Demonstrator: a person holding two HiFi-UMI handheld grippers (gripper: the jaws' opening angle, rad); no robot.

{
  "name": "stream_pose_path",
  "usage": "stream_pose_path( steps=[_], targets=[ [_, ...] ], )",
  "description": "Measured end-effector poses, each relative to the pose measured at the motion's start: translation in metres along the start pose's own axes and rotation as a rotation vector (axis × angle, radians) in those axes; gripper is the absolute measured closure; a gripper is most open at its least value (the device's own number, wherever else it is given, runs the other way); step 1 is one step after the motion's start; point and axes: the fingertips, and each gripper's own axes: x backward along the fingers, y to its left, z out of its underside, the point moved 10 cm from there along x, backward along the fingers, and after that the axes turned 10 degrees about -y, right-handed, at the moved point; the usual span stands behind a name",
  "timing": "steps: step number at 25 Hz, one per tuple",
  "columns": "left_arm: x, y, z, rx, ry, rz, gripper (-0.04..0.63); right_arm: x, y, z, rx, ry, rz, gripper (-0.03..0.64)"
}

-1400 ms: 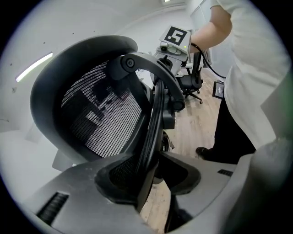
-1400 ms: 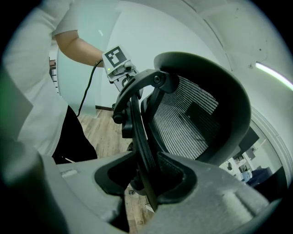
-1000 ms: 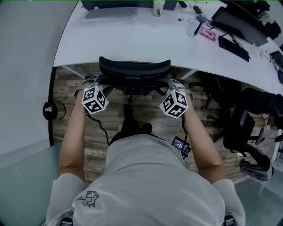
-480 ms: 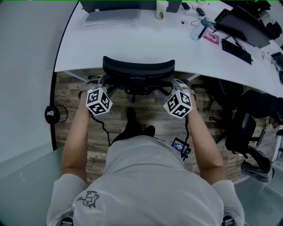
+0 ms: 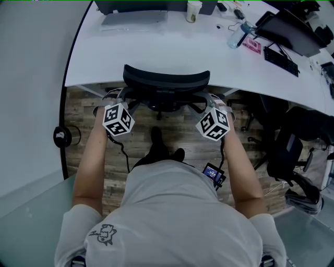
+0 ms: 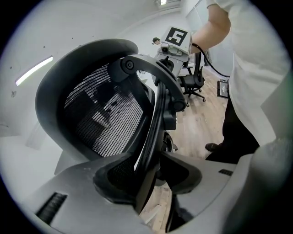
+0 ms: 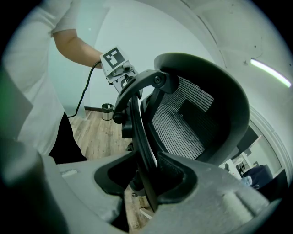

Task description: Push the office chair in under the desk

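The black office chair [image 5: 166, 83] stands at the white desk [image 5: 156, 49], its mesh backrest just at the desk's front edge and its seat hidden under the top. My left gripper [image 5: 116, 97] is shut on the left side of the backrest frame, and my right gripper [image 5: 213, 99] is shut on the right side. In the left gripper view, the curved frame bar [image 6: 155, 119] runs between the pads of the left gripper [image 6: 149, 176]. In the right gripper view the same bar [image 7: 139, 132] sits clamped in the right gripper [image 7: 146, 178], with the mesh [image 7: 192, 116] beyond.
A laptop [image 5: 133, 15], cup [image 5: 193, 10], bottle [image 5: 236, 34] and keyboard [image 5: 276, 52] lie on the desk. More black chairs [image 5: 289, 148] crowd the right side. A small round bin [image 5: 62, 136] stands by the left wall. The person's shoe [image 5: 156, 140] is behind the chair.
The chair and both grippers have moved together toward the desk, so the backrest now sits closer to the desk edge. Both grips are unchanged.
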Motion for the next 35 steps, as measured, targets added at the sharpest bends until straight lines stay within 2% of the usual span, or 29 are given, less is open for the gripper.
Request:
stream_pose_path(
  steps=[5,8,13,15,19,22,24,28,30,32,35],
  targets=[
    [-0.002,-0.001,-0.002,-0.001,-0.004,-0.005,0.42,0.001,-0.002,0.004,0.01,-0.01,0.01,0.467],
    [0.006,-0.001,-0.005,0.026,-0.031,-0.015,0.42,0.002,0.001,0.003,0.029,0.004,0.012,0.452],
    [0.039,-0.004,-0.019,0.092,-0.105,-0.102,0.42,0.027,0.005,-0.011,0.0,-0.041,0.045,0.439],
    [0.048,-0.007,-0.026,0.158,-0.15,-0.136,0.42,0.039,0.006,-0.017,-0.053,-0.079,0.056,0.44],
    [0.053,-0.016,-0.036,0.344,-0.239,-0.172,0.42,0.054,0.013,-0.016,-0.178,-0.129,0.045,0.442],
    [0.059,-0.029,-0.053,0.408,-0.296,-0.198,0.42,0.067,0.021,-0.016,-0.226,-0.172,0.058,0.452],
    [0.061,-0.038,-0.064,0.458,-0.339,-0.218,0.422,0.078,0.026,-0.016,-0.243,-0.204,0.084,0.489],
    [0.069,-0.058,-0.085,0.607,-0.433,-0.257,0.443,0.102,0.036,-0.016,-0.263,-0.26,0.136,0.559],
    [0.077,-0.068,-0.098,0.65,-0.47,-0.299,0.469,0.115,0.041,-0.018,-0.287,-0.3,0.15,0.583],
    [0.086,-0.077,-0.111,0.668,-0.496,-0.344,0.522,0.128,0.048,-0.019,-0.3,-0.334,0.158,0.61],
    [0.101,-0.09,-0.131,0.68,-0.548,-0.383,0.586,0.144,0.056,-0.024,-0.307,-0.378,0.167,0.612]
  ],
)
